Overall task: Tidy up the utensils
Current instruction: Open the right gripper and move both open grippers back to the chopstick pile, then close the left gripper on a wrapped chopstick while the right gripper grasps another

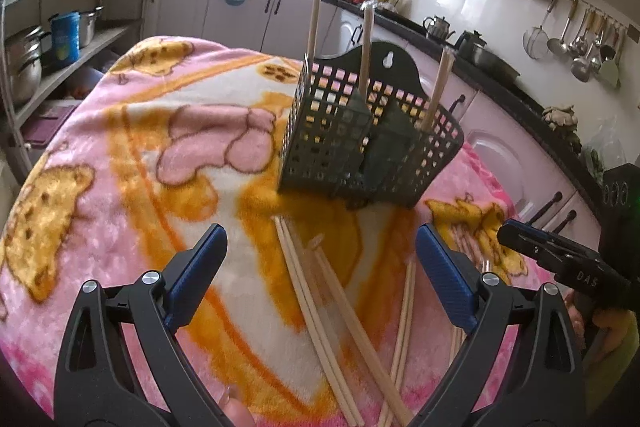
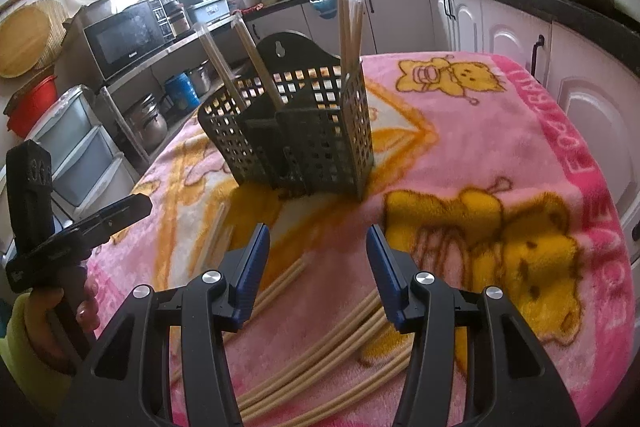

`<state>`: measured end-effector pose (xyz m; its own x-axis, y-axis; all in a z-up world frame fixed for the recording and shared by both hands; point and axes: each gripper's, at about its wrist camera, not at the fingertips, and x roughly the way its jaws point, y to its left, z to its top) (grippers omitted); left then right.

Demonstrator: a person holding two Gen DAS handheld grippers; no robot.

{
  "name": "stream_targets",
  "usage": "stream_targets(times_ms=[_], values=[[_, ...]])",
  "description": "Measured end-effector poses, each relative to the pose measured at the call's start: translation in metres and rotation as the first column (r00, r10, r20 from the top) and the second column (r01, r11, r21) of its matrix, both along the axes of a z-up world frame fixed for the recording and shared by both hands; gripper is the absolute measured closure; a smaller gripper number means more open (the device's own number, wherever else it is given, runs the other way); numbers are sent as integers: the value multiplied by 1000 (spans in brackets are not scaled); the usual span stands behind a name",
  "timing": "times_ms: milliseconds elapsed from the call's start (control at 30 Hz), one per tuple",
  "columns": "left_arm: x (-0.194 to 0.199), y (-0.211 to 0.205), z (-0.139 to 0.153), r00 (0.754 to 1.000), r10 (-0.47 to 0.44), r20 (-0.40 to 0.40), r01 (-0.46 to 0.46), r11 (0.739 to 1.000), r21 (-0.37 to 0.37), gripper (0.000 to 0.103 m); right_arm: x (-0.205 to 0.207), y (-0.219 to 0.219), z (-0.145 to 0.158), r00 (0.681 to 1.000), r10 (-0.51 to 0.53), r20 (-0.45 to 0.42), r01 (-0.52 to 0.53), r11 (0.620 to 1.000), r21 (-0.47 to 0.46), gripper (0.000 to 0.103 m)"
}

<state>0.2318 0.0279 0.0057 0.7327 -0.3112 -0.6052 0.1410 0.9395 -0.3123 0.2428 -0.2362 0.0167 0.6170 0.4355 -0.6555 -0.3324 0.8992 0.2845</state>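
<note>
A dark perforated utensil basket (image 1: 360, 147) (image 2: 304, 135) stands on the pink blanket (image 1: 140, 155) (image 2: 500, 131). Several wooden chopsticks stand upright in the basket (image 1: 366, 47) (image 2: 350, 27). Several loose chopsticks (image 1: 320, 307) (image 2: 320, 339) lie on the blanket nearer the cameras. My left gripper (image 1: 320, 263) is open above the loose chopsticks, nothing between its blue pads. My right gripper (image 2: 318, 267) is open too, hovering over the same pile, and shows at the right edge of the left wrist view (image 1: 560, 259).
The blanket-covered table sits in a kitchen. White cabinets (image 2: 520, 27) run behind and to the right. Open shelves with pots (image 1: 48, 59) and a microwave (image 2: 124, 39) stand at the left. The blanket's far edge drops off behind the basket.
</note>
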Motion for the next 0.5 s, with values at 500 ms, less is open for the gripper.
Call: stream_targets(times_ms=[500], values=[[-10,-9,-44,993,-28,-113,31,999,17,35,-20,-14,-28,998,-11,-57,9,999,-37,54]])
